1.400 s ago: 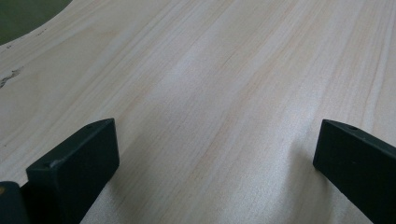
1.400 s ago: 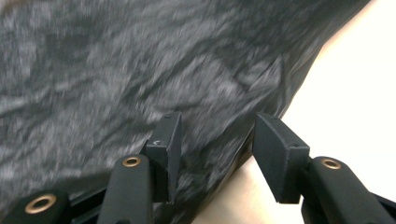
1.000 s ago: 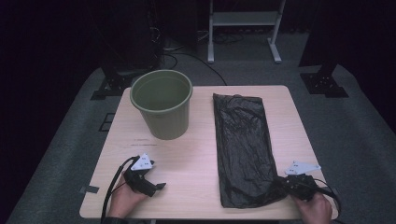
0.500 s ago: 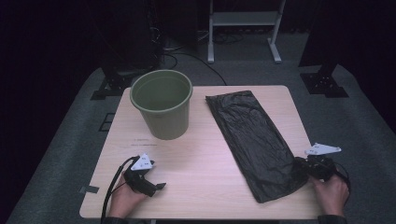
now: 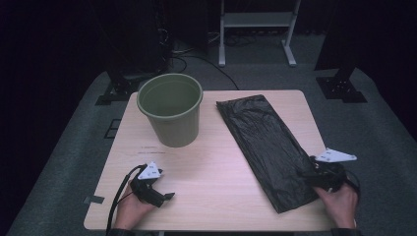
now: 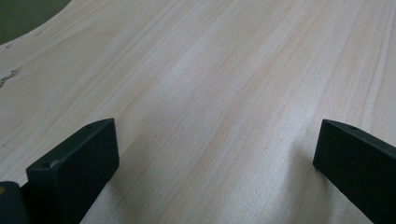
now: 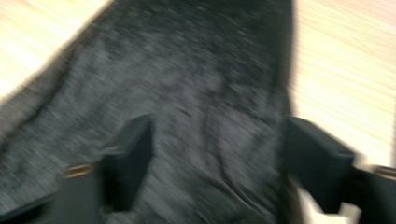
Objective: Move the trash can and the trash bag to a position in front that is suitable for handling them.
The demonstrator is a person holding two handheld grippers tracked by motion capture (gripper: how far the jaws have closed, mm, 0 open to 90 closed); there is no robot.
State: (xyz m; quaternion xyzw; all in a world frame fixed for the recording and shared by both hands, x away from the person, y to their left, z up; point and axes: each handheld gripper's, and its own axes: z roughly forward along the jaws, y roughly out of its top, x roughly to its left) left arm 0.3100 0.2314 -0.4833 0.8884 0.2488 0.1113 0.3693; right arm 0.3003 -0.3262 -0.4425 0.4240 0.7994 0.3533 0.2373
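From my seat the table [image 5: 211, 167] reads as pale wood with fine straight grain, smooth and matt. The black bin bag [image 5: 265, 142] on it is thin plastic film, crinkled, with a faint sheen on its creases. The green bucket [image 5: 170, 109] looks like moulded plastic, smooth and dull. Both grippers' jaws are matt black plastic.

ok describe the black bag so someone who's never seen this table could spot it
On the pale wooden table, look right of the green bucket. The black bag lies flat and slanted toward the near right corner, the only dark, crinkled sheet there.
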